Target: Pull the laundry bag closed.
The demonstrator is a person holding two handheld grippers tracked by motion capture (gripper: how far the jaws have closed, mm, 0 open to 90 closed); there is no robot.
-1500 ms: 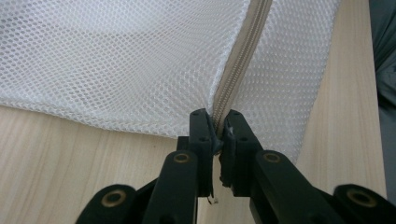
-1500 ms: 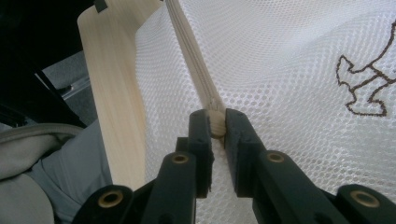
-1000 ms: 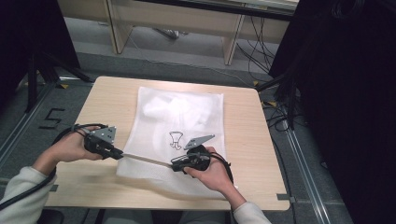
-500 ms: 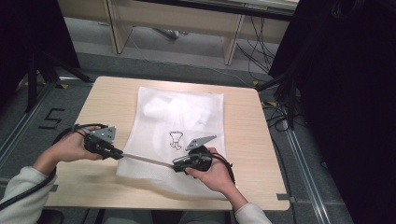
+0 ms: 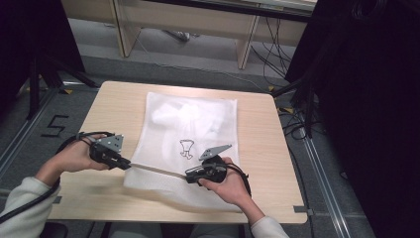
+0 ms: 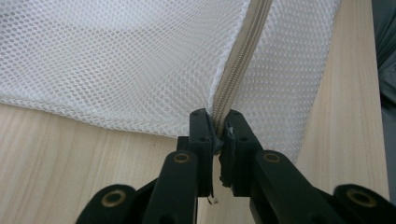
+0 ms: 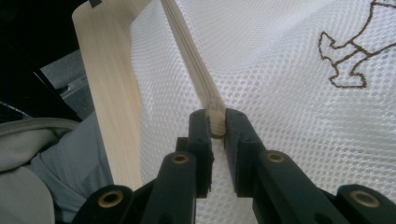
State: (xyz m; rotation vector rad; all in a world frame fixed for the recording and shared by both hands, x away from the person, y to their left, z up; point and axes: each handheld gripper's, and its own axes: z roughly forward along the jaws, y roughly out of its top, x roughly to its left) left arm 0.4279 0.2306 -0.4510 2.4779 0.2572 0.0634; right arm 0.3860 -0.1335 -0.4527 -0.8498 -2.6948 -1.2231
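A white mesh laundry bag with a dark printed figure lies flat on the wooden table. A beige zipper runs along the bag's near edge, pulled taut between the two grippers. My left gripper is shut on the zipper's left end at the bag's corner. The bag's mesh spreads beyond that corner. My right gripper is shut on the zipper slider, from which the zipper tape runs off across the mesh.
The table's near edge lies close to the person's sleeves. Grey floor with a number marking surrounds the table, with cables to the right and wooden furniture legs behind.
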